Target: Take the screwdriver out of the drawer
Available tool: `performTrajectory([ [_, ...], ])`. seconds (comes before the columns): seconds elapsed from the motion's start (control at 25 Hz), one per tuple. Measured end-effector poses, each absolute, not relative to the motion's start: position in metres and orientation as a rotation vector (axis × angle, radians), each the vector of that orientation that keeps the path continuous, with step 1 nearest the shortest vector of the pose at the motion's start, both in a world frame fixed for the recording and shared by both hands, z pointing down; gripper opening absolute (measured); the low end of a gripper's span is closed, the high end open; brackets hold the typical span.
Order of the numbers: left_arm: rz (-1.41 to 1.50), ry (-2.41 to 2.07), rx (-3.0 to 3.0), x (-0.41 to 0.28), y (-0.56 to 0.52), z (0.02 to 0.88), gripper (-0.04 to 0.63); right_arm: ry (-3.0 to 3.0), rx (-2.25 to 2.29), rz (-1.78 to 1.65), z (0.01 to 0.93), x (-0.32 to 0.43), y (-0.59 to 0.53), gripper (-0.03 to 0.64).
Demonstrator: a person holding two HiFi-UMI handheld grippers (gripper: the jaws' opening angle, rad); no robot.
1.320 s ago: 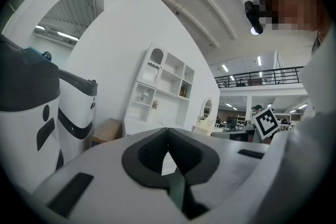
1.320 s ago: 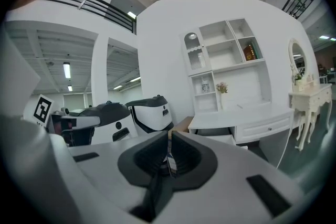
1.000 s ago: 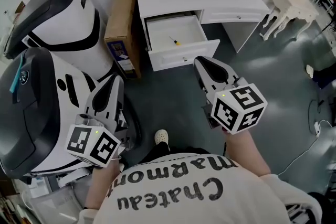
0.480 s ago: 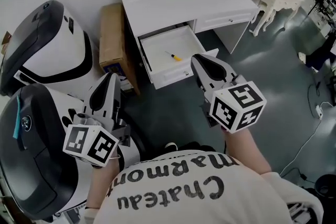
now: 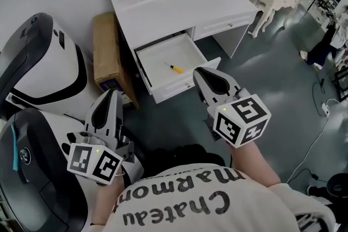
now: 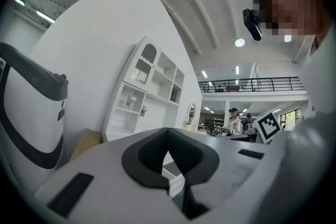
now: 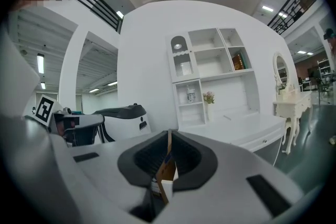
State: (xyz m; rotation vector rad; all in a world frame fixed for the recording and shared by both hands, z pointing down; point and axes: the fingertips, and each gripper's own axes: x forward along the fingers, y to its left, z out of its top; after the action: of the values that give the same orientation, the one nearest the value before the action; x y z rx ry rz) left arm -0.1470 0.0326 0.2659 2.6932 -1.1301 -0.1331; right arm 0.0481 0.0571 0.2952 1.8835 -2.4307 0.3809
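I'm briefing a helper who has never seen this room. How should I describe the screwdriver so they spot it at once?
Look for the white desk with shelves on top, against the wall. Its one open drawer holds the screwdriver. It is the only thing in there: small, with a yellow handle and a thin shaft.

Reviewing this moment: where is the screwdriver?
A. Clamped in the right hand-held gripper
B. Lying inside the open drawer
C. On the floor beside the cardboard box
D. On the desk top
B: in the head view the screwdriver lies on the bottom of the open drawer, and the right hand-held gripper is short of it, jaws together on nothing.
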Motion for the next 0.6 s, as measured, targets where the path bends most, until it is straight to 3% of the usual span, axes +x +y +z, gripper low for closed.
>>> performTrajectory([
  [0.6,-0.102,-1.266,2.573,-0.153,-0.040,0.297,0.023,-2.502,1.818,0.548,0.327,0.062,-0.045,0.037],
])
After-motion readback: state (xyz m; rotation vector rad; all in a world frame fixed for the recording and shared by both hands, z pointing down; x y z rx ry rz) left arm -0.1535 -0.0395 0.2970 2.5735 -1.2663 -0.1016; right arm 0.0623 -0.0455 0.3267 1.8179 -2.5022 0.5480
